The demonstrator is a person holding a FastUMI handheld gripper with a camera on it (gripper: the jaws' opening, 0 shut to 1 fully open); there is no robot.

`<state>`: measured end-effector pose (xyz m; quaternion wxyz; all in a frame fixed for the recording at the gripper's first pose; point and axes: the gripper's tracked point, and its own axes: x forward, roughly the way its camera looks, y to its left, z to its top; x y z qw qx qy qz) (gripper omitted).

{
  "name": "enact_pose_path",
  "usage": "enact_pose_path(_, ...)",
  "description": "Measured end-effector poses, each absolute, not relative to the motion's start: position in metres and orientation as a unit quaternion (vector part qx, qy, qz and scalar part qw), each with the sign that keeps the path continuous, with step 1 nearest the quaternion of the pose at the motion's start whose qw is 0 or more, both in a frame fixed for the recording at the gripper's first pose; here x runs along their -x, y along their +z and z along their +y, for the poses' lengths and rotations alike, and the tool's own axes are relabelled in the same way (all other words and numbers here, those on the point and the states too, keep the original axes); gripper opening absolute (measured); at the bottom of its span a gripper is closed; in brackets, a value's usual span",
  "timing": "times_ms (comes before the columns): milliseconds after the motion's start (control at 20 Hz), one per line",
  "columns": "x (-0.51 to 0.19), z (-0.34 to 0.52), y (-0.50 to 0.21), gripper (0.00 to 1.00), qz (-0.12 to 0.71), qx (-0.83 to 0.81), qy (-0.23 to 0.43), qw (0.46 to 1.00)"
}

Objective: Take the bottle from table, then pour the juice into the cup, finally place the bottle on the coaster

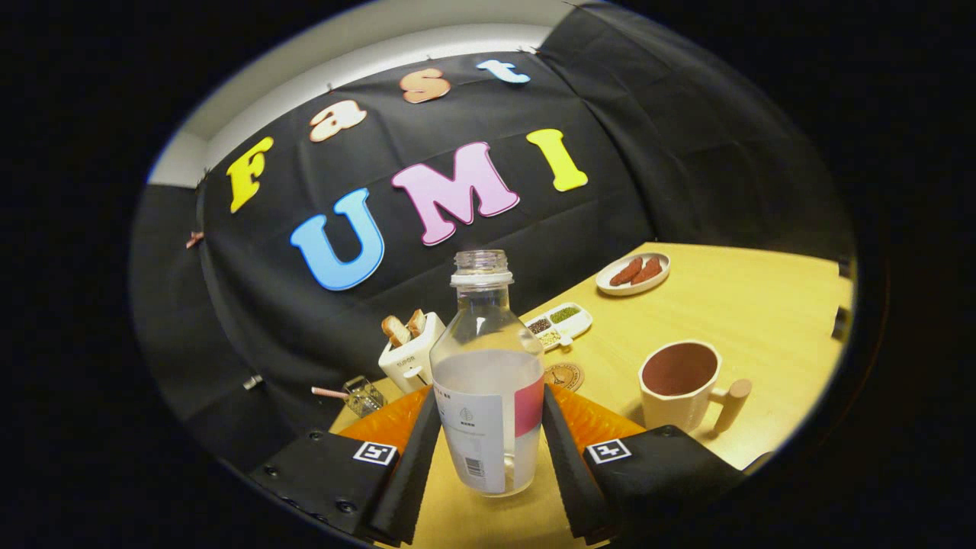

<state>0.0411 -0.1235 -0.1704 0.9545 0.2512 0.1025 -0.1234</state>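
Observation:
A clear, uncapped bottle [488, 381] with a white and pink label stands between my two black fingers [415, 465], about half full of cloudy whitish juice. My gripper [489, 396] is shut on the bottle, one finger pressing on each side of its body. The whole scene leans, so the bottle is tilted against the table. A cream cup [679, 385] with a brown inside and a wooden handle stands to the right, just beyond the right finger. A small round brown coaster [565, 375] lies on the table right behind the bottle, between it and the cup.
On the yellow wooden table [762, 313], a white toaster [410, 352] with bread slices stands behind the bottle to the left. A divided dish of seeds [563, 322] and a plate of sausages [633, 273] lie farther back. A small metal grater [362, 395] sits by the toaster.

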Motion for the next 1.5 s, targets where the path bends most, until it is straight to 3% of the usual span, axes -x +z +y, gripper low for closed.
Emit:
enact_pose_path(400, -0.052, -0.152, -0.191, 0.75, 0.07, -0.508, -0.153, 0.845)
enact_pose_path(1500, -0.057, -0.142, -0.222, 0.75, 0.014, -0.708, -0.19, 0.68)
